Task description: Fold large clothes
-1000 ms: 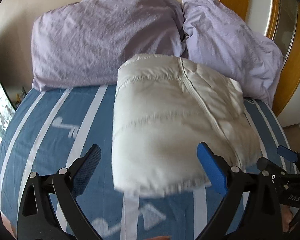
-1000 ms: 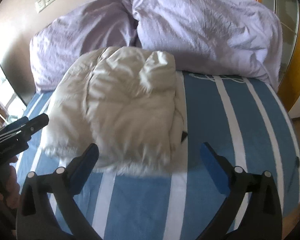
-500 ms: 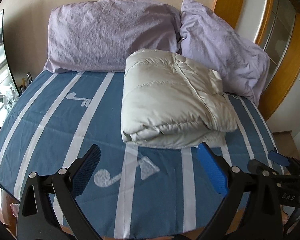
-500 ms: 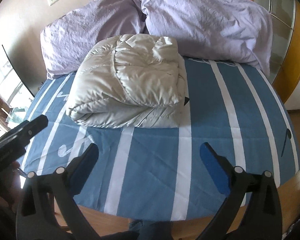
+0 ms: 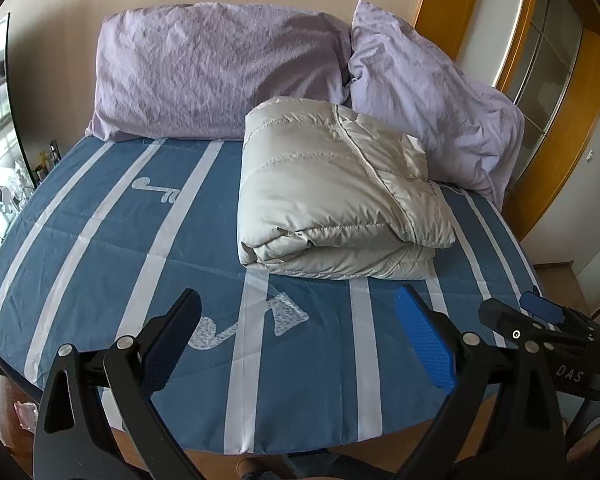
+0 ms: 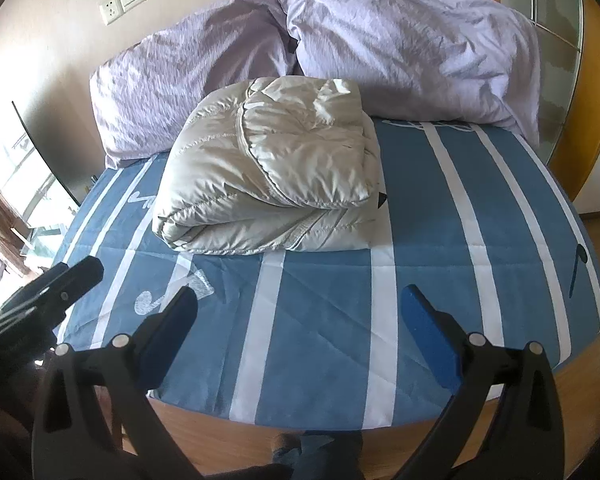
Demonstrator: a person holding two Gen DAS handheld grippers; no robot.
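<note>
- Jaws of the left gripper (image 5: pixel 296 340) stand wide apart with nothing between them, hovering above the near edge of the bed; no point of contact with the cloth shows.
- Jaws of the right gripper (image 6: pixel 298 330) are equally wide and hold nothing — they too hang over the foot of the bed, apart from the fabric.
- Each gripper shows in the other's view: the right one at the lower right edge of the left wrist view, the left one at the lower left edge of the right wrist view.
- Beneath both lies the blue bedsheet (image 5: pixel 100 240) with white stripes and white music-note prints, ending at a wooden bed edge close to the cameras.
- Farther up the bed, well apart from both grippers, rests the pale grey-white puffer jacket (image 5: pixel 332 196) — folded into a thick, squarish bundle, with a zipper line running across its top.
- Behind the jacket, two lilac pillows (image 5: pixel 220 76) lean against the beige wall; the jacket's far end sits right by them.
- On the wall above, a socket and switch plate (image 6: pixel 122 0) show in the right wrist view.
</note>
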